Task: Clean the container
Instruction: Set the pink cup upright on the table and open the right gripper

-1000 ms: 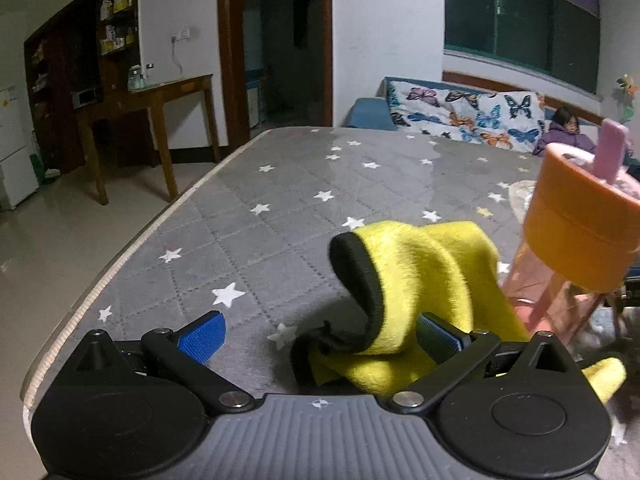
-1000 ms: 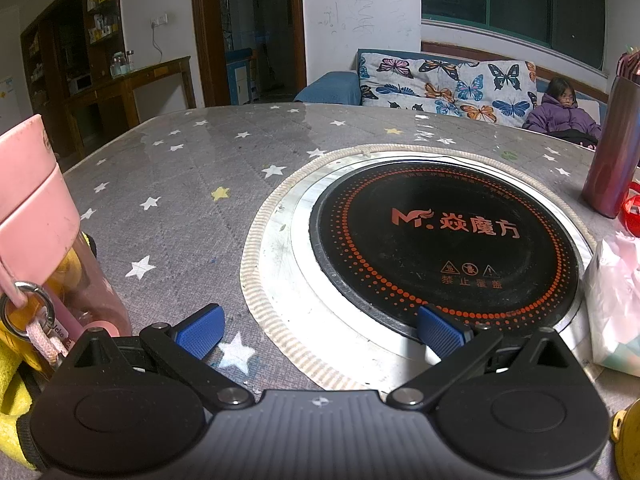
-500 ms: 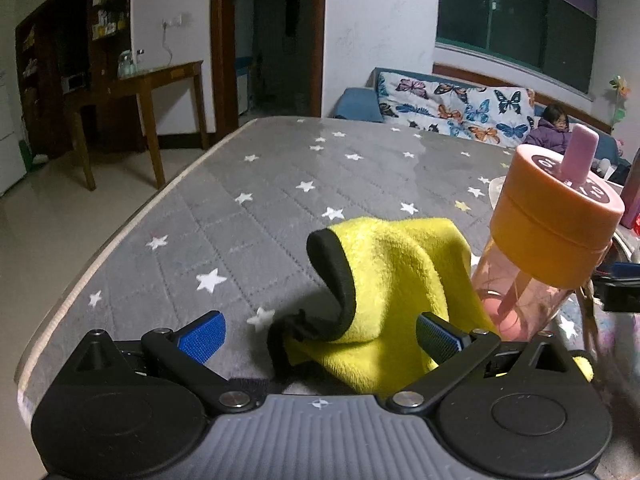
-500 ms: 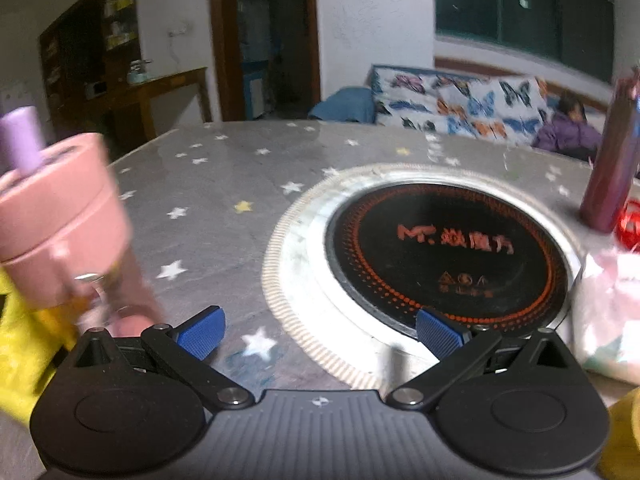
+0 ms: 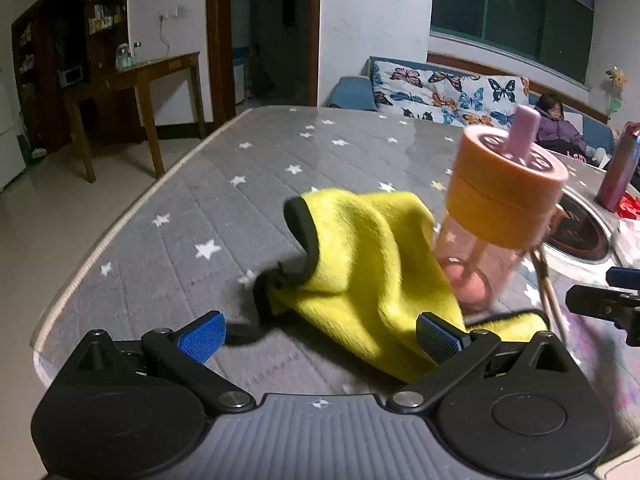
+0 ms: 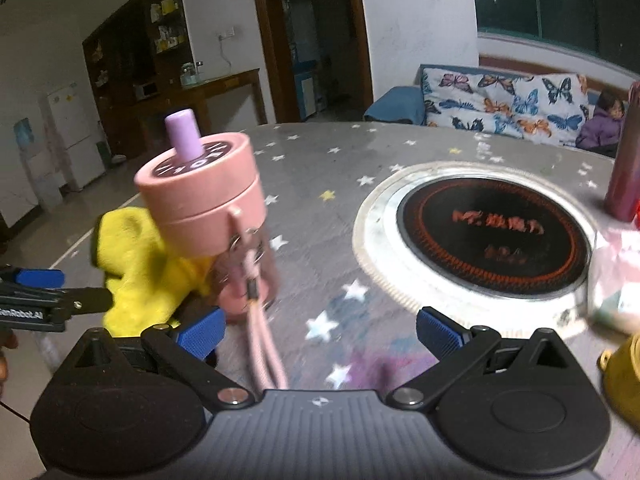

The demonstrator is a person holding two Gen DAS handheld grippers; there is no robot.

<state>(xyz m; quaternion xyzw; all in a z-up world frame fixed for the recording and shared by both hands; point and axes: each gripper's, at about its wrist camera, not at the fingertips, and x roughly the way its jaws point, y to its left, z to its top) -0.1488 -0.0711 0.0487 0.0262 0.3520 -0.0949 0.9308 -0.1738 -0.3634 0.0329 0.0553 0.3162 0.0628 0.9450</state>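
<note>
A pink see-through bottle with an orange-pink lid and a lilac spout [image 5: 505,207] stands upright on the grey star-print table [image 5: 224,216], partly on a crumpled yellow cloth [image 5: 360,256]. My left gripper [image 5: 320,334] is open, just short of the cloth. My right gripper [image 6: 320,334] is open and empty; the bottle [image 6: 208,204] and cloth [image 6: 140,264] lie ahead to its left, and the bottle's pink strap [image 6: 260,344] hangs between its fingers. The left gripper's finger [image 6: 52,298] shows at the left edge.
A round black induction hob [image 6: 492,236] is set into the table on the right. A purple metal bottle [image 6: 626,160] stands behind it. A plastic bag [image 6: 616,276] and a yellow object [image 6: 624,376] lie at the right edge. The table's left edge [image 5: 100,248] is close.
Both grippers have drawn back and turned, so the bottle and cloth now show more fully. The right gripper has swung left toward the bottle. Neither gripper has closed.
</note>
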